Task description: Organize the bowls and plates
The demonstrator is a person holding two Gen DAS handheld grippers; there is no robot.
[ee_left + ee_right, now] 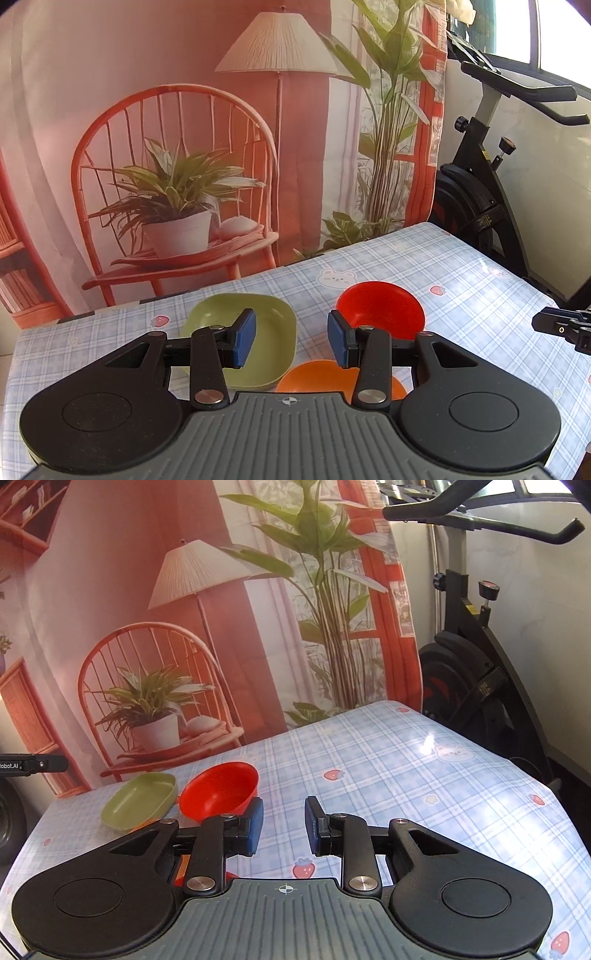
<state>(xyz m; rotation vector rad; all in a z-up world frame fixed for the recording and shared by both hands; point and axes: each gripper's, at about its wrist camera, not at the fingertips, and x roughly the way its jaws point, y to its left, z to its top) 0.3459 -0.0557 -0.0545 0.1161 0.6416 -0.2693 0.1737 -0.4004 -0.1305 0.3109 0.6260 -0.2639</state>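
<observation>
My left gripper (pixel 291 339) & right gripper (pixel 283 826), both released, hover lower-centre; green plate (pixel 258 332), red bowl (pixel 384 306) await stacking.

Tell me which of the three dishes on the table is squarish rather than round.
The green dish, at the left of the group. It has a rounded-square rim, while the red bowl and the orange dish are round.

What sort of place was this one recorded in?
Probably a home room staged for recording: a table in a blue plaid cartoon tablecloth, a printed fabric backdrop of a living room, and a black exercise bike.
</observation>
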